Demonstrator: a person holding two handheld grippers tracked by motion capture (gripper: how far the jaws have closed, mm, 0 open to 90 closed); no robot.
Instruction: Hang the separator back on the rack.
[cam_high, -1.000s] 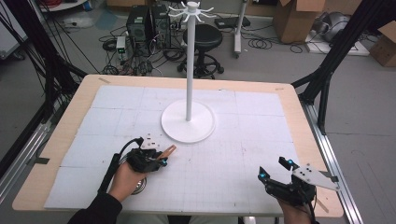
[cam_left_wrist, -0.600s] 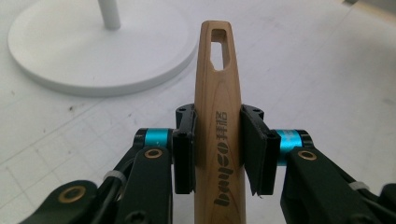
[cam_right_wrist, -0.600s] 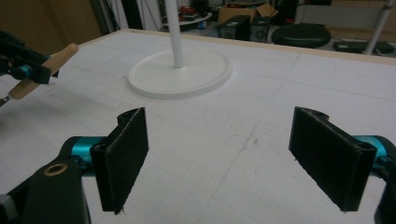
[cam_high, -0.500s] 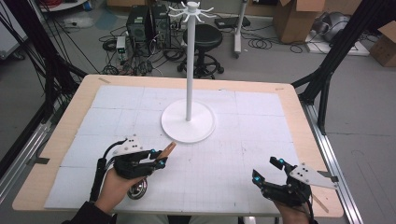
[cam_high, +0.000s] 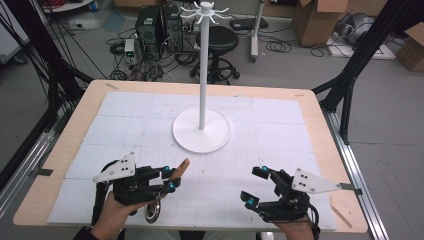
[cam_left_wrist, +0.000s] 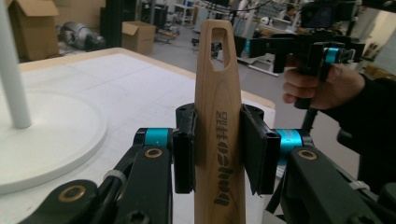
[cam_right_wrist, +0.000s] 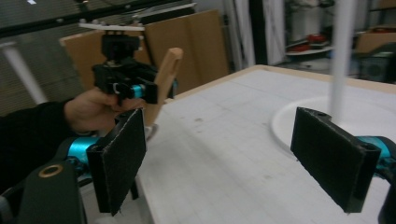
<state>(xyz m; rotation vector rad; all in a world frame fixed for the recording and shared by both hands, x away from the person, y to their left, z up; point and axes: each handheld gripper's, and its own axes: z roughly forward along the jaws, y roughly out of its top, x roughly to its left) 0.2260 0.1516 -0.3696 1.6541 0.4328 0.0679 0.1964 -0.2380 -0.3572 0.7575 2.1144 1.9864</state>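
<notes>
Left gripper view, left gripper clamped on wooden handle, right gripper jaws wide apart, holding nothing.

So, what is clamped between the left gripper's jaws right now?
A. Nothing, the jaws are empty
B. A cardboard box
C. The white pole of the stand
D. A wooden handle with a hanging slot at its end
D: in the left gripper view, the left gripper has both pads pressed against the wooden handle, whose slotted end points away from the camera.
</notes>
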